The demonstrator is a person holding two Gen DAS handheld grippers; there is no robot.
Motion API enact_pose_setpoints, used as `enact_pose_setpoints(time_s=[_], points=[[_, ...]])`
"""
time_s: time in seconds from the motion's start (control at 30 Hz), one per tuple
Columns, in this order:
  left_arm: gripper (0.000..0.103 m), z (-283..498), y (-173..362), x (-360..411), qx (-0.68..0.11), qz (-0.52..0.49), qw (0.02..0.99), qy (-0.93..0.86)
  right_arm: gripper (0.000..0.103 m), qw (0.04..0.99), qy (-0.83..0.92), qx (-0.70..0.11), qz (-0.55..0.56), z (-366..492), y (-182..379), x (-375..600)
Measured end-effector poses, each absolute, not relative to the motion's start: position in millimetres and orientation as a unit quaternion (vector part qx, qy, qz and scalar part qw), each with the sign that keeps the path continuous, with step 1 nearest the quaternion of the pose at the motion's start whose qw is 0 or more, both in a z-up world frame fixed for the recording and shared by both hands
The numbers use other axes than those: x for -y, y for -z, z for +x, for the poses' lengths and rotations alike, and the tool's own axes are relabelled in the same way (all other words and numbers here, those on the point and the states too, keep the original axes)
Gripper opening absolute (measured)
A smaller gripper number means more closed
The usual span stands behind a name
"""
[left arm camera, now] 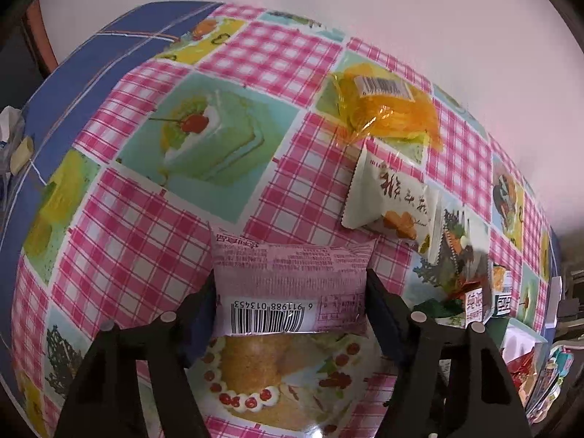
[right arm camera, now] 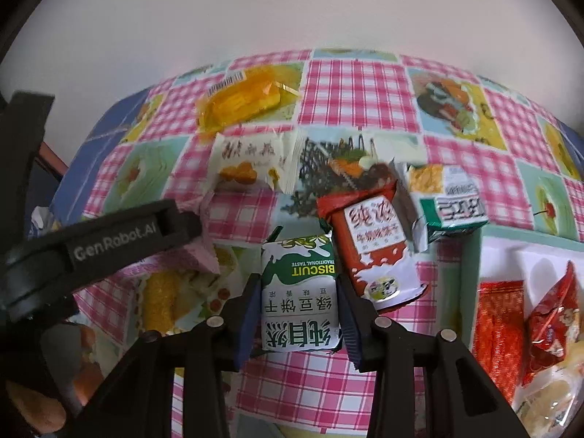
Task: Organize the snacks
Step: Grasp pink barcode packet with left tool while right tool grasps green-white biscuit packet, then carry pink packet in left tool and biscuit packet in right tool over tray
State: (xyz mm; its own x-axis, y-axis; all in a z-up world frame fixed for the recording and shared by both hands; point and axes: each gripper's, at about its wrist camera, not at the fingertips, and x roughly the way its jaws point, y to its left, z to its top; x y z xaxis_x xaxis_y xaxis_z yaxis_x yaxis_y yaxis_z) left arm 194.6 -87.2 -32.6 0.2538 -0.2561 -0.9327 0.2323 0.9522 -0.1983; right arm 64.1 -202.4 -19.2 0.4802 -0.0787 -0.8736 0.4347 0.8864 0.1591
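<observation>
We have a pink pack (left arm camera: 292,284) between the fingers of our left gripper (left arm camera: 292,292), barcode side up, lying on the checked cloth (left arm camera: 153,226). The two fingers flank its short ends and seem to touch the wrapper on both sides; whether they press it firmly we cannot tell. The pack sits crosswise to the fingers, its far edge reaching just past the tips.

In our right gripper (right arm camera: 301,310) we have a green pack (right arm camera: 301,292), white and green with "BISCUIT" printed on it. The fingers are pressed against its two sides, pinching it, and it stands lengthwise between them with its top end beyond the tips.

Just beside the green pack, to its right in the right wrist view, lies a red pack (right arm camera: 372,252), tilted, and beyond that a second white-and-green pack (right arm camera: 449,200). Further out a cream pack (right arm camera: 252,162) lies near the middle of the cloth, with an orange pack (right arm camera: 244,100) behind it, touching or nearly so. The same two appear to the upper right of the pink pack in the left wrist view.

At the right edge a white tray (right arm camera: 511,248) holds red wrappers (right arm camera: 500,325). Our left gripper crosses the left side of the right wrist view, the pink pack showing beneath it.
</observation>
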Motion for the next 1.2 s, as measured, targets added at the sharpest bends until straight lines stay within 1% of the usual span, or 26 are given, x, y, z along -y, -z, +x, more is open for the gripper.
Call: enact_pose_setpoints(time_s=[0.3, 0.67, 0.93, 1.2], points=[[0.075, 175, -14, 83, -0.559, -0.003, 0.813, 0.163, 0.042, 0.848, 0.165, -0.473, 0.172, 49, -13, 203], [0.075, 152, -41, 89, -0.548, -0.009, 0.815, 0.188, 0.042, 0.822, 0.207, -0.492, 0.198, 20, -24, 233], [0.075, 122, -58, 130, -0.537, 0.001, 0.805, 0.250, 0.042, 0.807, 0.263, -0.474, 0.235, -20, -41, 286], [0.075, 85, -51, 197, -0.528, 0.049, 0.788, 0.312, 0.042, 0.775, 0.340, -0.449, 0.286, -75, -39, 344]])
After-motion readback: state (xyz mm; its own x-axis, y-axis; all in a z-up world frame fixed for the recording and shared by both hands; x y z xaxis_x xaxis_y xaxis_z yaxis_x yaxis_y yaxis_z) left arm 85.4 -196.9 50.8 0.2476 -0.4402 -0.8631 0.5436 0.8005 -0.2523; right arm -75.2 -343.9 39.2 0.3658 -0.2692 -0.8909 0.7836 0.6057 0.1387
